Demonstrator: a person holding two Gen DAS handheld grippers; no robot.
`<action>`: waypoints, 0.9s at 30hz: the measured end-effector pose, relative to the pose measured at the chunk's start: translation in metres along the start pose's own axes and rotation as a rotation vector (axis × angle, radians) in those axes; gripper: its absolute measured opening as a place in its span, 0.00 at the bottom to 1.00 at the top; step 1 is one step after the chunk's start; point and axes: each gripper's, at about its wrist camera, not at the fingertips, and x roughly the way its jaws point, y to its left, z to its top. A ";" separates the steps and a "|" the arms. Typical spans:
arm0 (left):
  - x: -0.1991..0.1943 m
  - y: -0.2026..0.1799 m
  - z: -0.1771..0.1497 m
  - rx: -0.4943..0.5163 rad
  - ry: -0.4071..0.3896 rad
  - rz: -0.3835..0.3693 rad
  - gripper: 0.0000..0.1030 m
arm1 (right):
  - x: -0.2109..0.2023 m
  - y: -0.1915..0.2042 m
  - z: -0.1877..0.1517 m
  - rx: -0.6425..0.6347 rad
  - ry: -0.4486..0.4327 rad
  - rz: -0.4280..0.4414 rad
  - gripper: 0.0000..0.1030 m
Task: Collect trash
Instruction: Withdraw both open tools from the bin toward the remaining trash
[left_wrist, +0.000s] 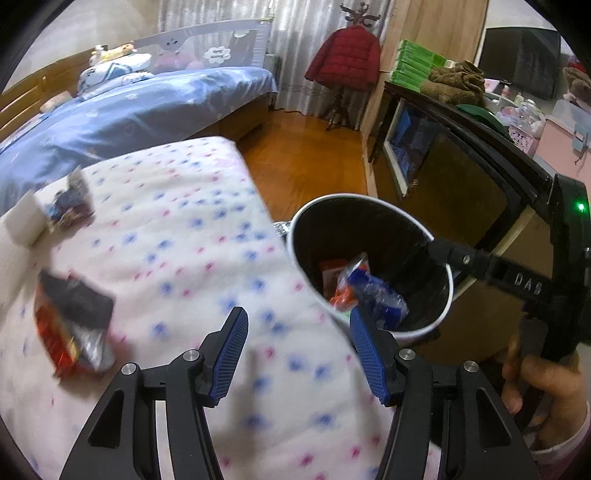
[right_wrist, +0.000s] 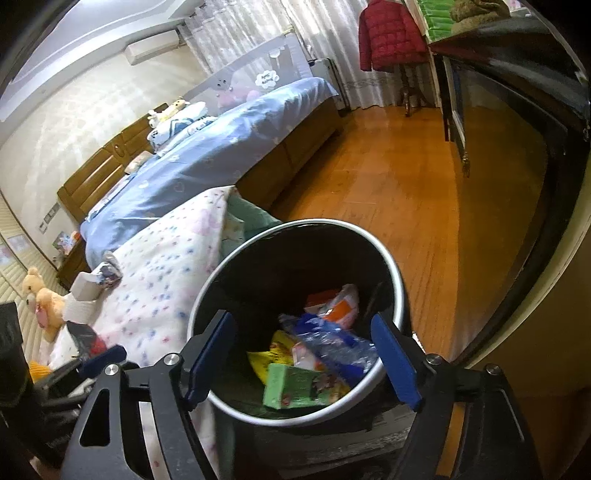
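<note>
A quilt (left_wrist: 177, 258) with small blue and pink flowers covers the near bed and fills most of the left wrist view; a black bin (right_wrist: 295, 321) with a pale rim stands on the floor just off its right edge. The bin already holds several wrappers, a green carton (right_wrist: 295, 386) lying nearest. The right gripper (right_wrist: 303, 362) hangs over the bin mouth with its blue pads spread wide and nothing between them, so its load looks dropped. The left gripper (left_wrist: 295, 354) points down over the quilt, jaws parted about halfway and empty. Trash still lies on the quilt: a red and black packet (left_wrist: 72, 328), blurred, sits left of the left gripper and near it, its long axis running roughly near to far, while a smaller wrapper (left_wrist: 66, 206) lies farther off at the left, beside a white block (left_wrist: 22, 225). The left hand is plainly the closer one to the packet; a swing leftward and a wider opening seem needed to take it across its short side.
</note>
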 end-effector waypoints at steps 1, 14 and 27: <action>-0.003 0.002 -0.003 -0.006 0.001 0.000 0.56 | 0.000 0.003 -0.001 -0.002 -0.001 0.004 0.77; -0.067 0.060 -0.042 -0.110 -0.047 0.092 0.56 | 0.008 0.069 -0.025 -0.089 0.026 0.106 0.82; -0.114 0.123 -0.070 -0.221 -0.097 0.208 0.56 | 0.016 0.132 -0.046 -0.167 0.064 0.204 0.82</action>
